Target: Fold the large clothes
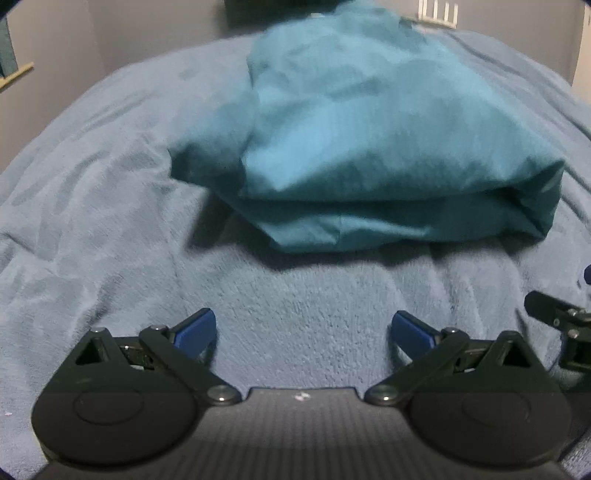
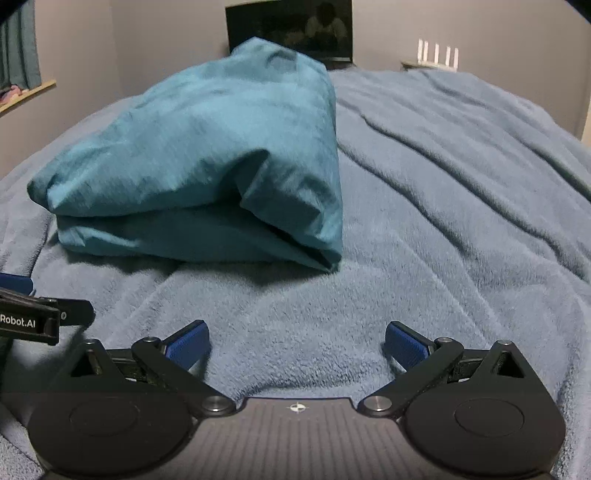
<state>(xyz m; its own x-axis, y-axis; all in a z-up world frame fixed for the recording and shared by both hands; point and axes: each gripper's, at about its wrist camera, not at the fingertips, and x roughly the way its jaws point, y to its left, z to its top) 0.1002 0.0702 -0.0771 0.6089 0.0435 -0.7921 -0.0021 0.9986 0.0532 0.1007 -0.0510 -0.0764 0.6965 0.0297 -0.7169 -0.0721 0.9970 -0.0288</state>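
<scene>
A teal garment [image 1: 369,147] lies folded in a thick bundle on a light blue fleece blanket [image 1: 110,221]. In the right wrist view the garment [image 2: 207,166] sits ahead and to the left on the blanket [image 2: 461,203]. My left gripper [image 1: 303,332] is open and empty, just above the blanket, short of the bundle's near edge. My right gripper [image 2: 295,343] is open and empty too, low over the blanket, near the bundle's right corner. Each gripper shows at the edge of the other's view: the right gripper [image 1: 561,325] and the left gripper [image 2: 37,317].
A dark screen [image 2: 288,33] stands against the far wall behind the bed. A white router with antennas [image 2: 436,55] sits at the back right. A curtain and a wooden sill [image 2: 26,88] are on the left wall.
</scene>
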